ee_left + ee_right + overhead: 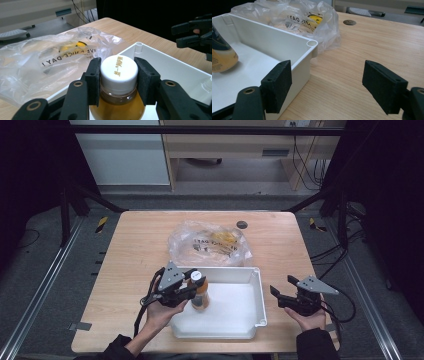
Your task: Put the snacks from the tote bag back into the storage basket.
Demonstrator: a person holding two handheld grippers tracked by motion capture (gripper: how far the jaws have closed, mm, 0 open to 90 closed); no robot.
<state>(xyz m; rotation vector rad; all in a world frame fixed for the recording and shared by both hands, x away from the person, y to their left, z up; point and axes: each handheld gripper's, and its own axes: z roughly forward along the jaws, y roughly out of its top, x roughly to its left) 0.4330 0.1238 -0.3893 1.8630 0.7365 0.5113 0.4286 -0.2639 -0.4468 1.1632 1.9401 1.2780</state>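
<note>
Left hand-held gripper (118,82) pinching my bottle (117,100) cap | bottle over tray (257,290) at 9 o'clock, unreleased | right hand-held gripper (332,85) spread, idle

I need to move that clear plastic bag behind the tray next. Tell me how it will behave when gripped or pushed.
The crumpled clear plastic bag with black lettering is thin film, so it will probably flop and bunch up rather than slide as one piece. The yellow contents look small, so it is likely light. A pinch may catch only film, letting the contents sag or shift.
</note>
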